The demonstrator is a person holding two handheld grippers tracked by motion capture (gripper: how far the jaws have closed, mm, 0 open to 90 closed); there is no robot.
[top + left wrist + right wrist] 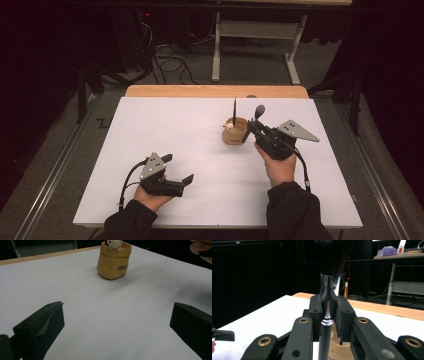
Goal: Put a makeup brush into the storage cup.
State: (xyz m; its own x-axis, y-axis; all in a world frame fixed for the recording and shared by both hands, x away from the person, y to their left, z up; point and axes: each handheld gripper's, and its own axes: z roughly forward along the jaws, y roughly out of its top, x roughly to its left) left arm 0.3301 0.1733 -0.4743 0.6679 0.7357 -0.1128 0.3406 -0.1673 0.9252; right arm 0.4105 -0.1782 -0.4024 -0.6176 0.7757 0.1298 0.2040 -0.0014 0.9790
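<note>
— Looking at the right gripper (pixel 251 126): what is it pinching?

— A makeup brush (pixel 327 300). Its jaws are clamped on the shiny metal collar just below the dark bristles, and the handle runs down between them.

— Which way does the brush's long axis run?

— Close to upright, bristles on top. In the right gripper view the handle drops straight toward the mouth of the wooden cup (pixel 234 131), which sits directly underneath. In the high view the bristle head stands just right of the cup's rim, so the lower end looks to be at or just inside the opening; I cannot tell how deep.

— Anything else in the cup?

— A thin dark stick (pixel 234 112) stands up from it, and a small pale figure (pixel 113 243) peeks over the rim.

— And the other hand?

— The left gripper (pixel 177 169) rests low over the white table (pixel 165 125), jaws spread wide with nothing between them, well apart from the cup. The right one is far nearer, so any move along that upright line is its job.
</note>
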